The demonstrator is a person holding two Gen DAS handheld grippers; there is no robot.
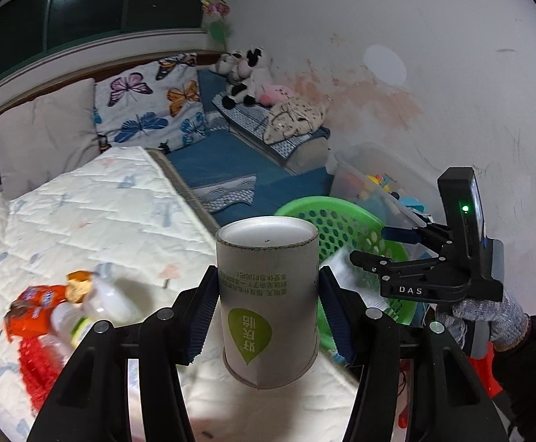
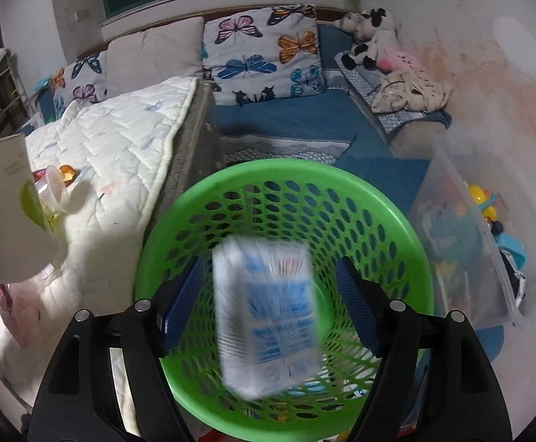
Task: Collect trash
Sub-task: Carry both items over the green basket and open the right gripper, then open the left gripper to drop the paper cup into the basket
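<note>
Paper, grey-white with a green leaf mark, makes up the cup [image 1: 268,302] nearest to me; it sits upside down, base uppermost, pinched at its sides between the blue ribbed pads [image 1: 203,316] of the left gripper [image 1: 266,313], which is clenched on it above the edge of the quilted mattress [image 1: 95,199]; from the right wrist view the same cup shows at the far left, held up over the quilt. Over to the right, the right gripper [image 2: 268,302] hangs with its jaws spread wide above the green perforated basket [image 2: 360,191]; between those parted fingers, touching neither, a blue-and-white carton [image 2: 266,316] is caught blurred, inside the ring of the basket's rim; a gloved hand [image 1: 489,316] grips that tool's handle. On the quilt beside the cup lies a small heap of litter: an orange wrapper [image 1: 32,305], a clear plastic bottle [image 1: 109,294] and a clear plastic cup [image 2: 56,188] lying on its side. Just beyond the basket stands a clear storage bin [image 2: 466,221] full of toys, against the stained wall; further back come the blue bedding, the butterfly-print pillow [image 2: 264,55] and a black-and-white plush cow [image 2: 371,33] in the corner.
</note>
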